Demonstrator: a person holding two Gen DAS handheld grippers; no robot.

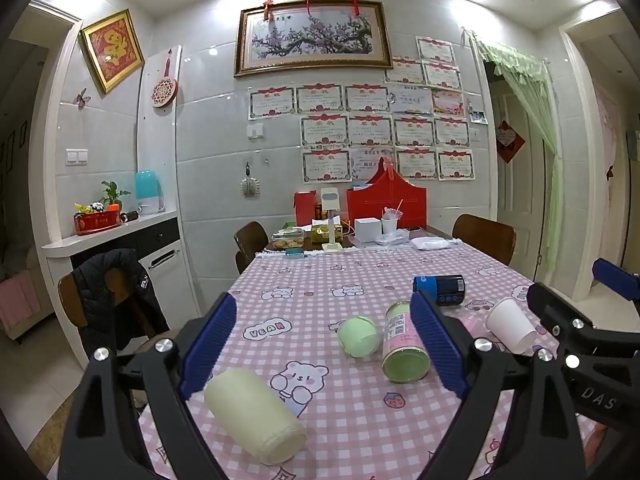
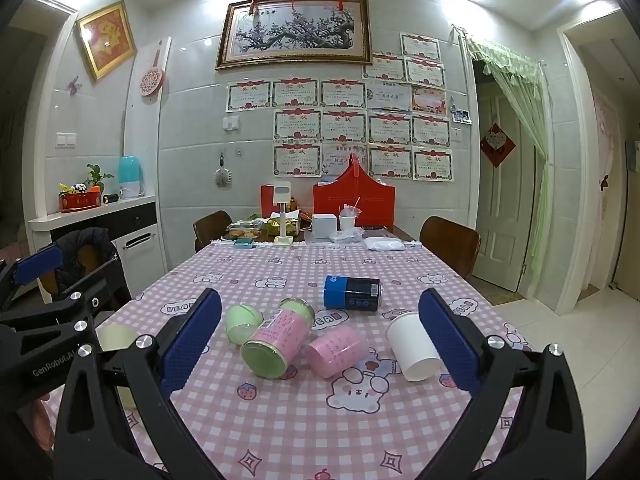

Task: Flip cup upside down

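A white paper cup [image 2: 412, 346] lies on its side on the pink checked tablecloth [image 2: 304, 412], just left of my right gripper's right finger; it also shows in the left wrist view [image 1: 510, 324]. My right gripper [image 2: 320, 340] is open and empty above the table. My left gripper [image 1: 324, 346] is open and empty, its left finger beside a cream cup [image 1: 254, 416] that lies on its side. A small green cup [image 2: 243, 322], a pink cup [image 2: 336, 350], a pink-and-green can [image 2: 276, 340] and a blue can [image 2: 352, 292] all lie on their sides mid-table.
Red boxes [image 2: 354, 200], a white box [image 2: 325, 226], a phone stand [image 2: 283, 216] and snacks crowd the far end of the table. Wooden chairs [image 2: 450, 242] stand at both sides. A chair with a black jacket [image 1: 116, 300] stands left of the table.
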